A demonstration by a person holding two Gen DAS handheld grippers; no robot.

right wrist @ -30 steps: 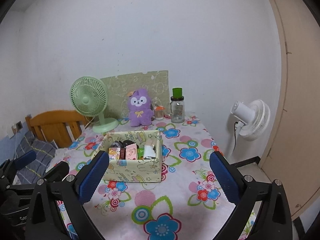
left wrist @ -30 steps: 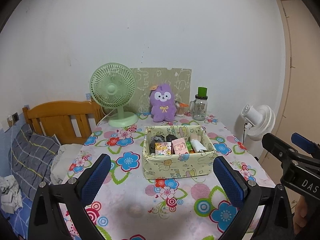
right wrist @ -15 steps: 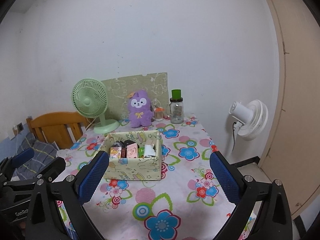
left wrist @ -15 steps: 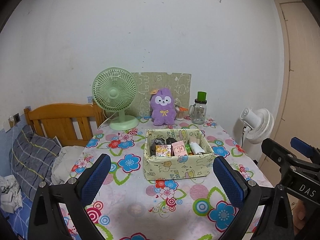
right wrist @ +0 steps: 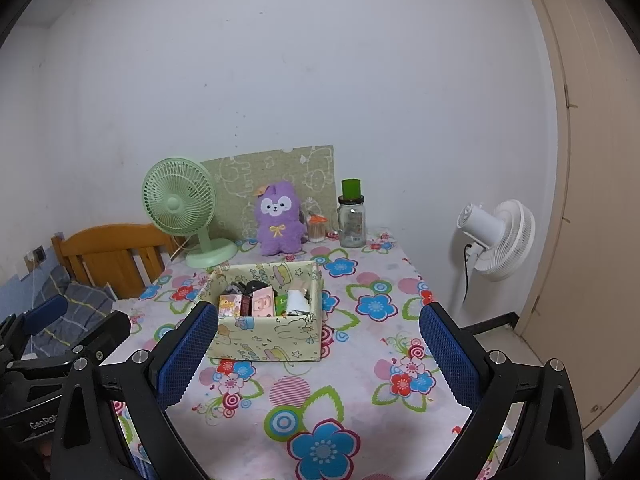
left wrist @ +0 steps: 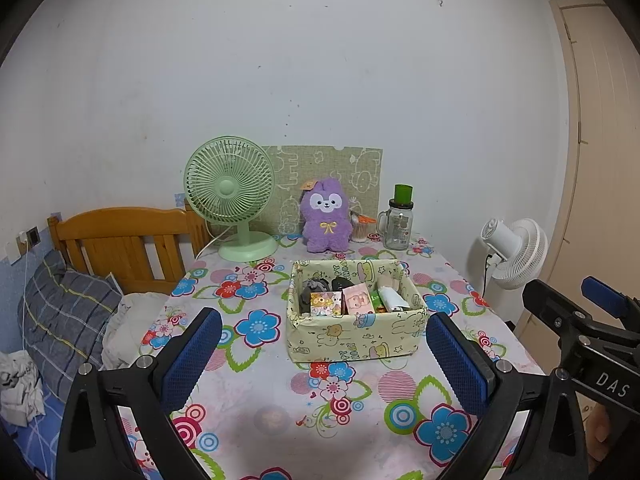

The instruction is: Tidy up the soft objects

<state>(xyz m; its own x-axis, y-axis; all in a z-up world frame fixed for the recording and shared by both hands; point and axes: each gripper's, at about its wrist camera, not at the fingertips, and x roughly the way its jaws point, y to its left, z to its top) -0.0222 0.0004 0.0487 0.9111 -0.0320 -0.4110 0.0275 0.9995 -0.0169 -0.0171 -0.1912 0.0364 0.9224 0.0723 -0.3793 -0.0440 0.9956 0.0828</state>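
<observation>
While both my grippers hang wide apart and empty over the near edge of the table, left gripper and right gripper, the purple plush toy sits upright far ahead of my fingers against the wall, beyond the fabric box of small items. That fits either a toy waiting to be fetched or one already set in place, so I cannot name the step.

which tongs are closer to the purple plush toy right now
Neither is clearly nearer. The plush toy sits at the table's far edge. The left tongs and right tongs both hang open over the near edge, box in between; left lines up more directly.
</observation>
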